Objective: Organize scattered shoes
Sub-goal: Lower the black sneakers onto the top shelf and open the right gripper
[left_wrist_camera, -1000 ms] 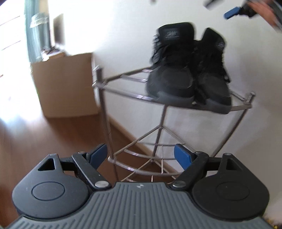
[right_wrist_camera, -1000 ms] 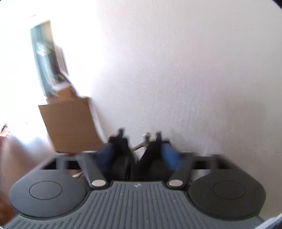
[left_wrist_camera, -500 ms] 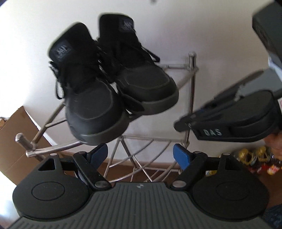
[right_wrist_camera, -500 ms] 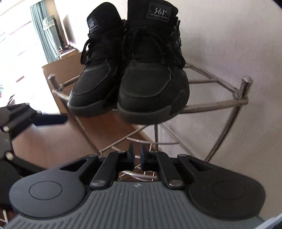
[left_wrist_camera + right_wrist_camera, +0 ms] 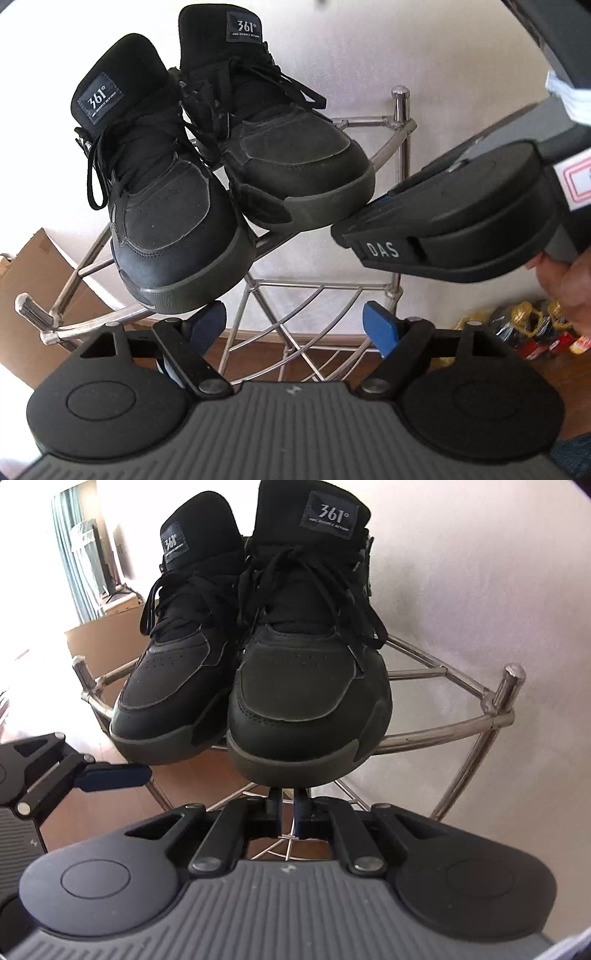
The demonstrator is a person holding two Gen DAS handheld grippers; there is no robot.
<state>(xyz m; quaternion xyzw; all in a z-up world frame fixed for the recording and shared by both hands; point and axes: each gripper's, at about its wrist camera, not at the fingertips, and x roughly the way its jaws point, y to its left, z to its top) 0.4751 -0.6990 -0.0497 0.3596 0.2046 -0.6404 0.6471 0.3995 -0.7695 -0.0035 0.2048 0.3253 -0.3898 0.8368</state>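
A pair of black high-top sneakers stands side by side on the top tier of a chrome corner rack [image 5: 400,122], toes over the front rim. The left sneaker [image 5: 166,221] and right sneaker [image 5: 295,166] touch each other. My left gripper [image 5: 295,325] is open just below the left sneaker's toe, holding nothing. My right gripper [image 5: 290,812] is shut and empty, directly under the toe of the right sneaker [image 5: 306,701], which stands beside the other sneaker [image 5: 166,694]. In the left wrist view the right gripper's body [image 5: 461,229] hangs beside the rack's front rim.
A white wall is behind the rack [image 5: 443,731]. A cardboard box [image 5: 37,266] stands on the wooden floor to the left. Small colourful items [image 5: 535,328] lie on the floor at right. A hand [image 5: 565,280] holds the right gripper. Lower rack tiers show beneath.
Both cameras have swung round and come in close under the sneakers. The right gripper's fingers, apart a second ago, are now together. The sneakers have not moved on the rack.
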